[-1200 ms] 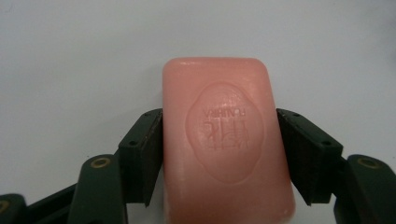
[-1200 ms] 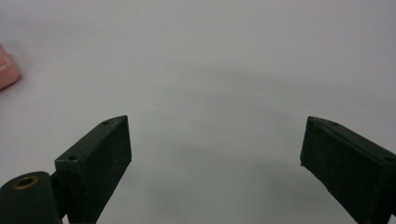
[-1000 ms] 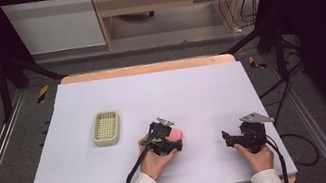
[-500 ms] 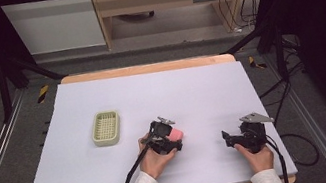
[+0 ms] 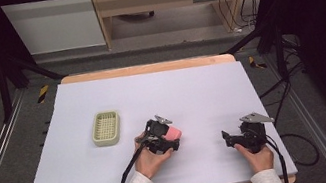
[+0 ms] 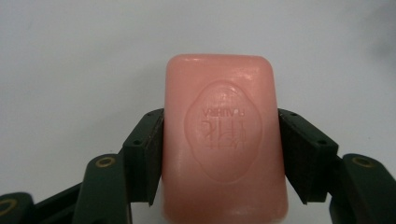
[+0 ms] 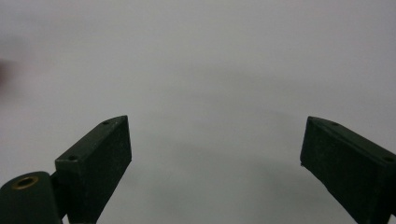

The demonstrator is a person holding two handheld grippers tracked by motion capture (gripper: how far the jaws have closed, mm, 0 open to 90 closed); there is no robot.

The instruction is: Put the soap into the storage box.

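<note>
- The left gripper (image 6: 219, 154) has its jaws closed against the two long sides of a pink bar of soap (image 6: 224, 140). The grip sits about halfway along the bar, and the stamped face looks up at the camera.
- In the high view, that left gripper (image 5: 167, 139) and the soap (image 5: 173, 134) sit near the middle of the table (image 5: 200, 85), a little toward its front edge, low over the white surface. Whether the bar rests on the table or is just lifted off it, I cannot tell.
- The right gripper (image 7: 215, 154) stands wide open with nothing between its jaws. In the high view, the right gripper (image 5: 240, 137) rests near the table's front right corner, well apart from the soap.
- A green slotted soap dish (image 5: 106, 128) lies toward the left edge of the table, near the left gripper but not touching it. It is the likely place for the bar.
- Main risk, as I judge it: soap is slick and rounded, so it could squirt forward out of the jaws if the squeeze tightens or the hand tilts.
- Pressing too hard could also dent the bar.
- Lowered off-centre, the bar could catch the dish's rim, tip it or push it along the table.
</note>
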